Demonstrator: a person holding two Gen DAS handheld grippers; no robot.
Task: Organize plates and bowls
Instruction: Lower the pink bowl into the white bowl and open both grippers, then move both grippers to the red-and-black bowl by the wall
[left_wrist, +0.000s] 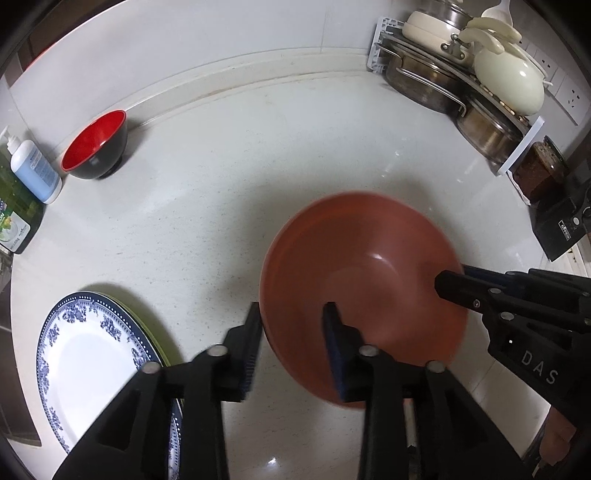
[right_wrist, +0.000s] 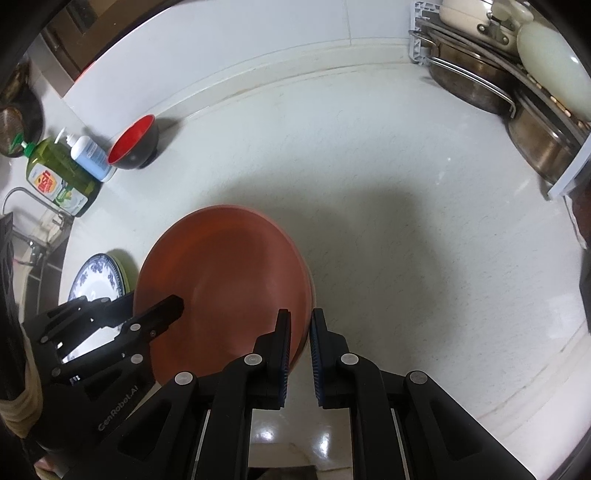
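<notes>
Black fingers fill the near edge of both views, and between them sits the terracotta bowl (left_wrist: 362, 291), a wide shallow dish on the white counter (left_wrist: 229, 192). Over on its left rim, the left gripper (left_wrist: 291, 325) has its pads parted: one finger stands outside the wall, the other inside, and the rim runs through the gap without either pad visibly pressing it. That claw reads as released. On the right rim, the right gripper (right_wrist: 300, 328) is clenched on the bowl's edge, one pad inside the lip and one outside, with only a sliver between them.

As for progress, call it midway at best. Near left, a blue-patterned plate (left_wrist: 88, 350) lies on top of a green plate (left_wrist: 155, 343), so the plates look stacked already. Far left, by the wall, a red-and-black bowl (left_wrist: 98, 146) stands alone, well apart from the terracotta one, just beside a blue soap bottle (left_wrist: 35, 170) and a green dish-soap bottle (right_wrist: 59, 177). My read: the bowls have not been gathered yet, so that pairing is what's left. Far right, a rack of pots (left_wrist: 461, 74) stays out of it.
</notes>
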